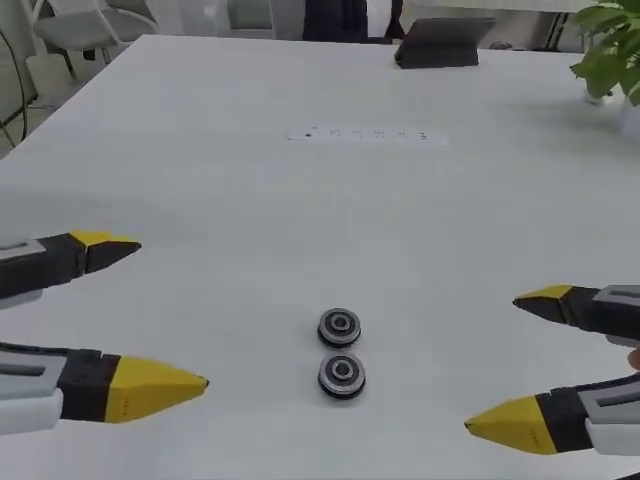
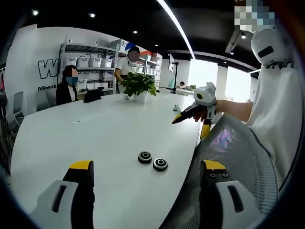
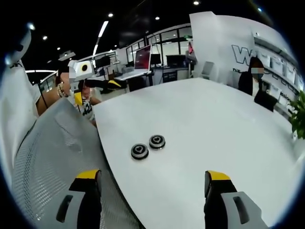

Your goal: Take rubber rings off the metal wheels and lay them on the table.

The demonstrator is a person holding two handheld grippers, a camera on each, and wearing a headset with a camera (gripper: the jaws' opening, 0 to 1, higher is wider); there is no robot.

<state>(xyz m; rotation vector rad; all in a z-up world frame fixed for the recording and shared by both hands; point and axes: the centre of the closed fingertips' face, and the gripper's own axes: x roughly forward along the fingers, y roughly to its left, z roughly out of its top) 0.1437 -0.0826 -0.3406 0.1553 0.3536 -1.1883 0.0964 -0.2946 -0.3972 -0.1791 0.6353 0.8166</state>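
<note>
Two small metal wheels with black rubber rings lie side by side on the white table (image 1: 250, 200): the farther wheel (image 1: 339, 327) (image 2: 145, 157) (image 3: 157, 141) and the nearer wheel (image 1: 342, 375) (image 2: 160, 164) (image 3: 139, 151). My left gripper (image 1: 172, 314) (image 2: 147, 165) hovers open to their left, its yellow-tipped jaws wide apart and holding nothing. On their right my right gripper (image 1: 491, 364) (image 3: 153, 175) is open too, and it holds nothing either. Each gripper faces the wheels from its side. The right gripper (image 2: 190, 112) appears in the left gripper view, and the left gripper (image 3: 102, 84) in the right gripper view.
A dark tablet case (image 1: 440, 45) stands at the table's far edge and a potted plant (image 1: 608, 50) at the far right. A flush socket strip (image 1: 365, 134) sits mid-table. Two people (image 2: 70, 85) are at the far side. A mesh chair (image 3: 52, 143) is at the near edge.
</note>
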